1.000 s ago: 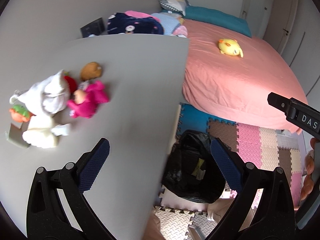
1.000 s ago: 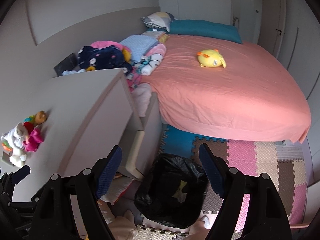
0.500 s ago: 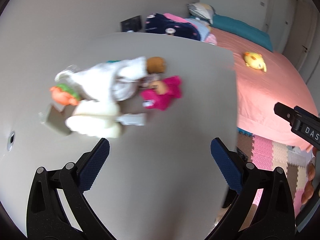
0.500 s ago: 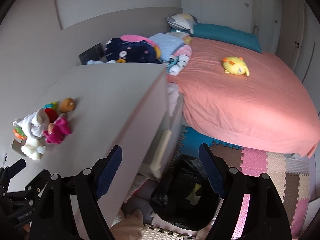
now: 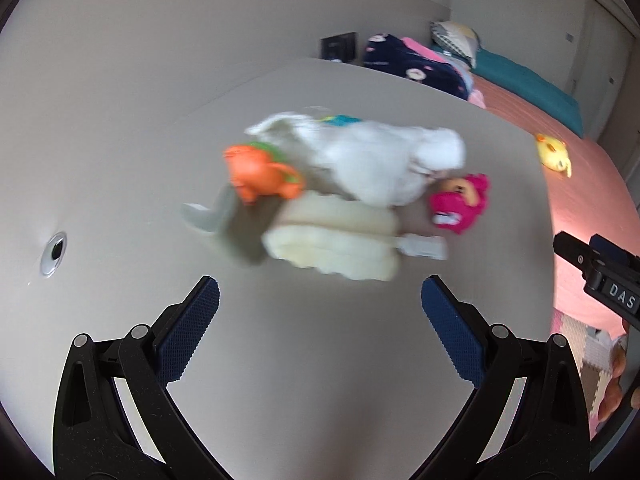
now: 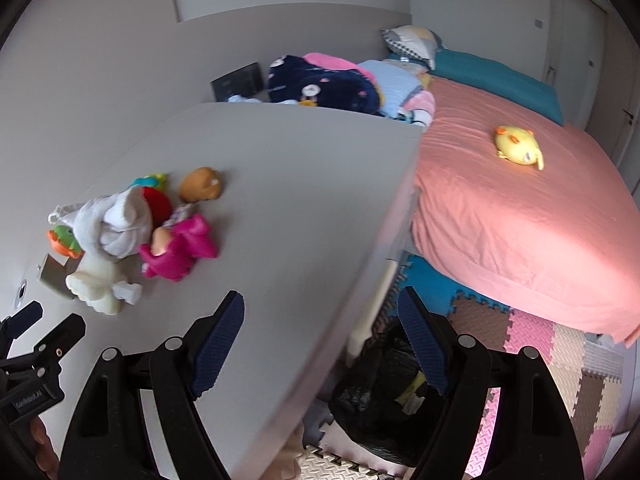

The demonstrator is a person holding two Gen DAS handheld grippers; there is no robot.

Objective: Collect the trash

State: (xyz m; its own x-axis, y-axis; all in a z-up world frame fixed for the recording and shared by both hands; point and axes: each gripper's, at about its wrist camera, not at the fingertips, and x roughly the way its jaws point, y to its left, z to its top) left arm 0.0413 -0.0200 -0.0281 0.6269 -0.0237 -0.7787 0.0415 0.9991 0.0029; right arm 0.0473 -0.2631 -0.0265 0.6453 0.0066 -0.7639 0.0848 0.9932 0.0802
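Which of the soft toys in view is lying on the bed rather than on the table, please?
The yellow plush toy, alone on the pink bed; the others are clustered on the grey table.

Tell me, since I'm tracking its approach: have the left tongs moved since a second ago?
Yes. The left tongs swung from the table's bed-side edge over the black bag toward the toy pile, now straight ahead.

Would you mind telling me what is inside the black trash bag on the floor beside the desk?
Inside the black trash bag, a yellowish scrap and a pale crumpled piece show near the opening. Anything deeper is hidden by the bag's dark folds and the right claw.
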